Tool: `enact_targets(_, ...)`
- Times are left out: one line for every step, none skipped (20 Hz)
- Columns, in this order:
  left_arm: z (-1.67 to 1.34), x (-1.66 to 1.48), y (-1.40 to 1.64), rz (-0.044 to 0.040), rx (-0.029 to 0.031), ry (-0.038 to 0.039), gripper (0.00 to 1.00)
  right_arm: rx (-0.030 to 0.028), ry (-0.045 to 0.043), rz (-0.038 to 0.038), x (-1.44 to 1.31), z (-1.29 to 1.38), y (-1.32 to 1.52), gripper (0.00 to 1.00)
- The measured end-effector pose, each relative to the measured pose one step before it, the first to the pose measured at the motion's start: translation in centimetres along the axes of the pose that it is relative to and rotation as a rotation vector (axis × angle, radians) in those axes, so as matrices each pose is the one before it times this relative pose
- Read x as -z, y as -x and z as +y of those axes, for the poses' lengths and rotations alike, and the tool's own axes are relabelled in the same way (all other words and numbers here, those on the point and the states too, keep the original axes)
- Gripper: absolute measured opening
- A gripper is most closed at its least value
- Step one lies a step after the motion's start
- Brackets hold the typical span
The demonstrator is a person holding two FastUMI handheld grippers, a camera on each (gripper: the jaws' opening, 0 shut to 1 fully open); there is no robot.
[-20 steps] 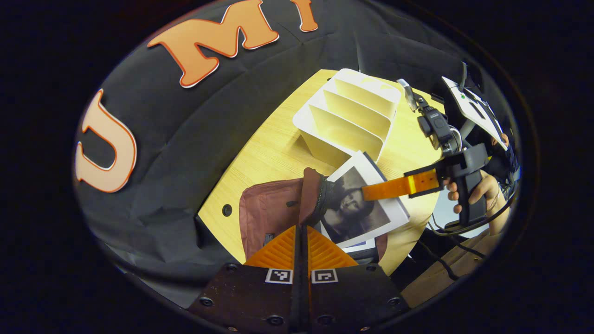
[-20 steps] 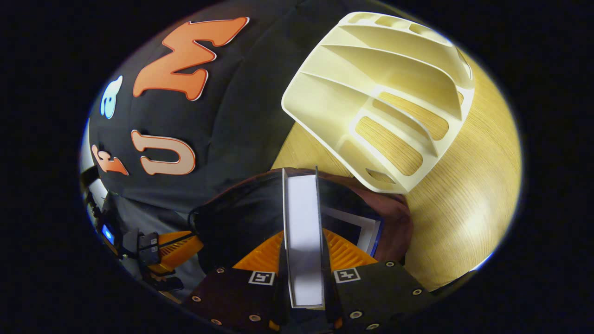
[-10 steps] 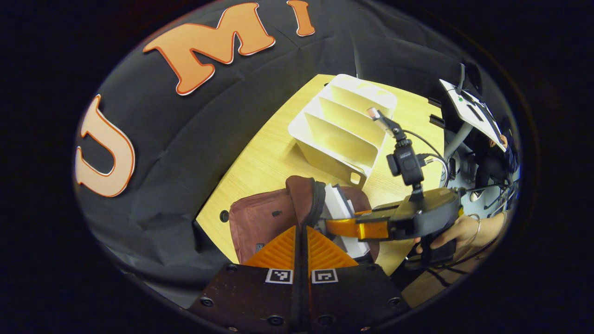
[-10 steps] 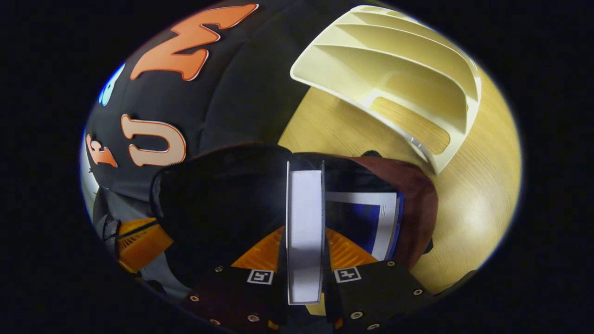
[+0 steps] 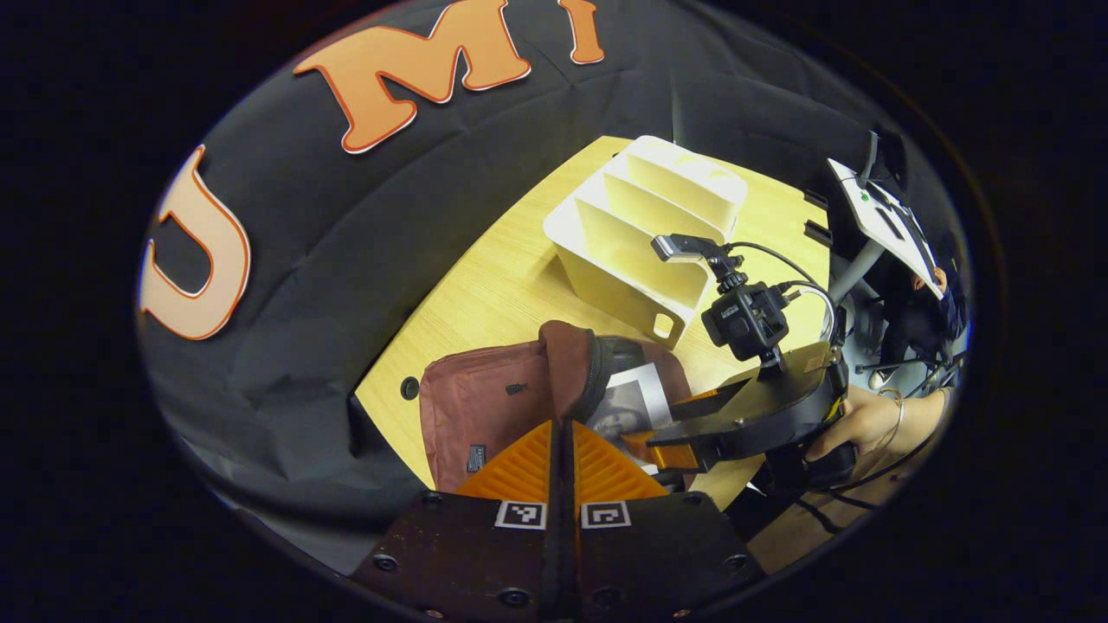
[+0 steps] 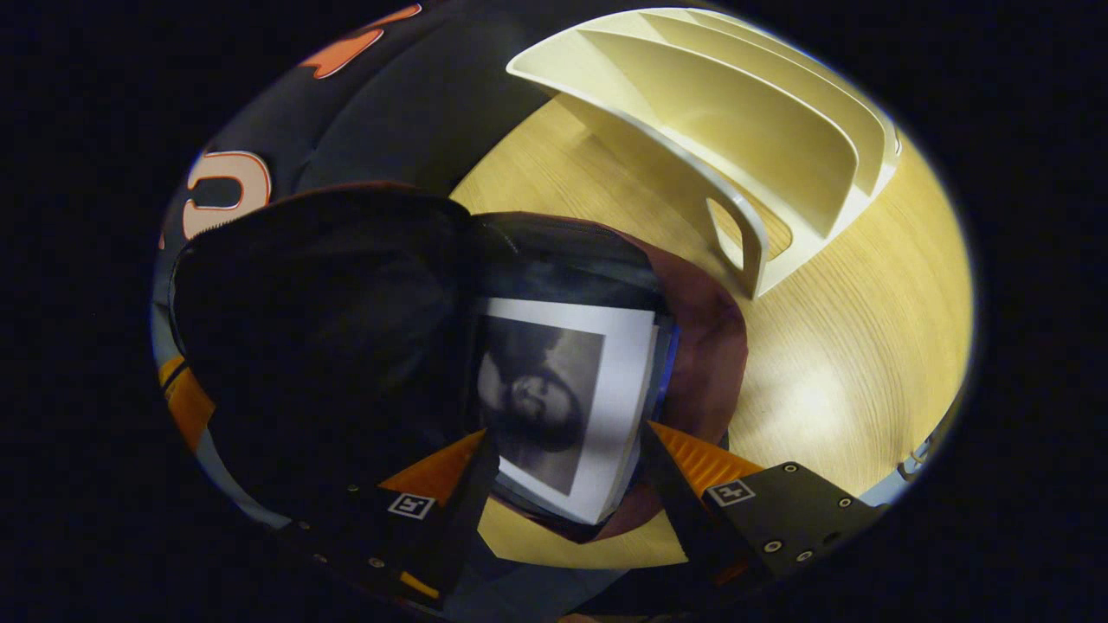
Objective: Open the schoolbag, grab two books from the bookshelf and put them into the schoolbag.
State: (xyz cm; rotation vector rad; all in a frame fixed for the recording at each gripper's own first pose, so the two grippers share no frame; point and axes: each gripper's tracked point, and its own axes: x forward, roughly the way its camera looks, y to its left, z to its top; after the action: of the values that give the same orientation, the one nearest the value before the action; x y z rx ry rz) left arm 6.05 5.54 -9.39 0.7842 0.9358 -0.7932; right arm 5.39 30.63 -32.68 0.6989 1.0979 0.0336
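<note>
1. Schoolbag (image 5: 493, 402), maroon, lies on the wooden table (image 5: 502, 277) near its front edge. Its flap is lifted upright, and the opening faces the side where the bookshelf stands.

2. Left gripper (image 5: 561, 450): in the left gripper view its two orange fingers (image 5: 519, 467) are pressed together on the raised edge of the schoolbag flap, holding the flap up.

3. Book with a black-and-white portrait cover (image 6: 563, 389) lies flat inside the open schoolbag. In the right gripper view its far end sits under the dark lining of the lifted flap, and its near end reaches the bag's mouth.

4. Beneath that book the blue edge of a second book (image 6: 665, 372) peeks out along one side; how far it lies inside the bag cannot be told.

5. Right gripper (image 6: 567, 467): its jaws stand wide apart. One orange finger (image 6: 692, 454) is on each side of the portrait book's near end, and neither presses on it. In the left gripper view the same gripper (image 5: 658, 433) reaches into the bag's mouth from the side, with a hand (image 5: 853, 424) on its handle off the table's edge.

6. Bookshelf (image 5: 645, 229), a cream plastic rack with upright dividers, stands on the table behind the schoolbag, toward the far edge. It is near the bag but apart from it.

7. Small round hole in the tabletop (image 5: 409, 388) sits just beside the schoolbag's closed end, near the table's corner.
</note>
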Motion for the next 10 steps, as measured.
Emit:
enact_targets(-0.081, 0.021, -0.071, -0.00288, 0.00255, 0.00539, 0.0, 0.00616, 0.01683, 0.00261, 0.066, -0.397, 0.448, 0.98)
enact_targets(-0.071, 0.189, -0.042, -0.00179, 0.00183, 0.00598, 0.0, 0.00779, 0.01299, -0.00592, -0.107, -0.332, 0.634, 0.98)
enact_targets(-0.141, 0.086, -0.226, -0.00309, 0.00404, 0.00575, 0.01, 0.00558, 0.00303, -0.00669, -0.235, -0.482, 0.745, 0.98)
enact_targets(-0.085, 0.14, -0.21, -0.0014, 0.00419, 0.0093, 0.0, -0.00082, -0.00242, -0.00431, -0.253, -0.53, 0.838, 0.98)
enact_targets(-0.143, 0.234, -0.328, 0.00213, 0.00453, 0.01367, 0.0, 0.00086, -0.00625, -0.00162, -0.176, -0.763, 0.841, 0.98)
enact_targets(-0.25, 0.318, -0.323, 0.00141, 0.00613, 0.01463, 0.01, 0.0036, -0.00661, -0.00353, -0.223, -1.129, 0.838, 0.98)
enact_targets(-0.251, 0.238, -0.389, 0.00209, 0.00696, 0.01482, 0.01, 0.0126, -0.00584, -0.00803, -0.466, -1.29, 0.816, 0.98)
enact_targets(-0.174, 0.441, -0.334, 0.00285, 0.00172, 0.0109, 0.02, 0.01886, -0.00439, -0.01175, -0.721, -1.265, 0.92, 0.98)
enact_targets(-0.248, 0.151, -0.378, 0.00104, 0.00423, 0.01308, 0.04, 0.01881, -0.00167, -0.01433, -0.913, -1.417, 0.856, 0.98)
enact_targets(-0.432, 0.142, -0.399, 0.00003, 0.01336, 0.01667, 0.05, 0.01408, -0.00085, -0.00814, -0.63, -1.429, 0.802, 0.98)
